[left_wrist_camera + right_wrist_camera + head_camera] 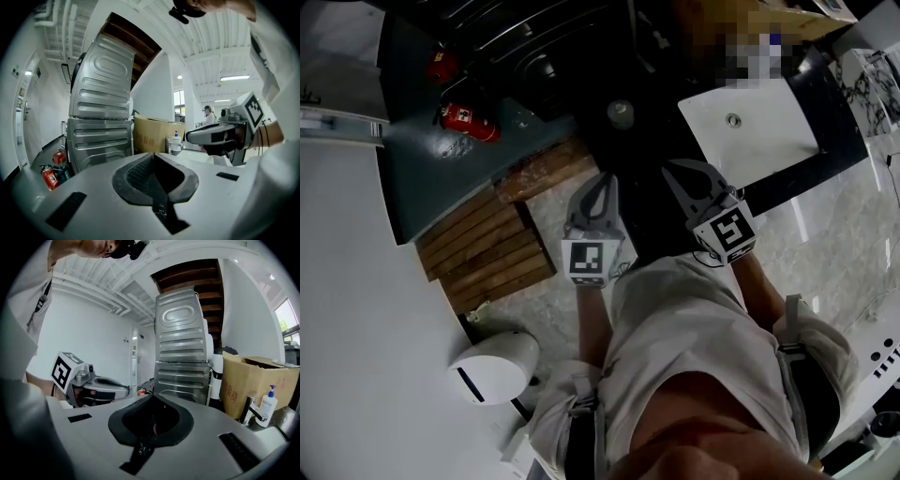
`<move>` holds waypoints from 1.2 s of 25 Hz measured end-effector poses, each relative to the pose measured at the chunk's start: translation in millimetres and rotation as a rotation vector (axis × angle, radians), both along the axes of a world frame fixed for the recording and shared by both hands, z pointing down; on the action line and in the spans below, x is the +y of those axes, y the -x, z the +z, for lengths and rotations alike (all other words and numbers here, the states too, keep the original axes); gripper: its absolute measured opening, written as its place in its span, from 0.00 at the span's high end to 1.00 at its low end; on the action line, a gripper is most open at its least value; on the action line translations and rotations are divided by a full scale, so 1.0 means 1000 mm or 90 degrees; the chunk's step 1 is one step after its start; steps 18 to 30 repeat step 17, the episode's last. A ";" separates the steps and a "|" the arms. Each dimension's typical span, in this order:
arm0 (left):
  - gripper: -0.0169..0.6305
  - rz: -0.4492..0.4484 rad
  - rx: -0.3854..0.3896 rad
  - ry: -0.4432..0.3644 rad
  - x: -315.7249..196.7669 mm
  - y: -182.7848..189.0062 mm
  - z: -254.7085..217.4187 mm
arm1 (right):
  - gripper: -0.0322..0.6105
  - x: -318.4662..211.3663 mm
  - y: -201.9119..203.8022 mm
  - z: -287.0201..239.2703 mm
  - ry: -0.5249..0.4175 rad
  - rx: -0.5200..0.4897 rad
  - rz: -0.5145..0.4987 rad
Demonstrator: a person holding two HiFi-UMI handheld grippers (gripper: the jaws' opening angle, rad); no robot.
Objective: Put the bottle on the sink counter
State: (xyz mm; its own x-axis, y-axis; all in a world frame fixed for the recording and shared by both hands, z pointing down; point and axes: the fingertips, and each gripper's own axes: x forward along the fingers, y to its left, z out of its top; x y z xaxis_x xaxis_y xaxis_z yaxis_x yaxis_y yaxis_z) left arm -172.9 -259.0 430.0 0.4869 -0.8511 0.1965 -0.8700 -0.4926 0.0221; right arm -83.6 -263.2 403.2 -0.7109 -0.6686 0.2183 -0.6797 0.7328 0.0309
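Left claw (152, 156) & right claw (151, 398) both pinched together, empty; bottle (268, 405) at 3 o'clock stands by faucet on sink counter (839, 117), so placing prob. done, next just back off.

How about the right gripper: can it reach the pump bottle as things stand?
Probably yes: nothing shows between the right gripper and the pump bottle, ahead to its right beside the faucet. Its jaws are shut and empty, so they must open first.
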 end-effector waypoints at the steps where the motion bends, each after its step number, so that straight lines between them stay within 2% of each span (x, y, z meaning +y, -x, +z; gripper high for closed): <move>1: 0.96 -0.002 -0.001 0.001 0.000 0.001 0.000 | 0.96 0.000 0.001 0.000 -0.001 0.002 -0.002; 30: 0.96 -0.005 -0.003 0.009 -0.006 0.000 0.005 | 0.96 -0.002 0.007 0.005 0.009 0.013 -0.009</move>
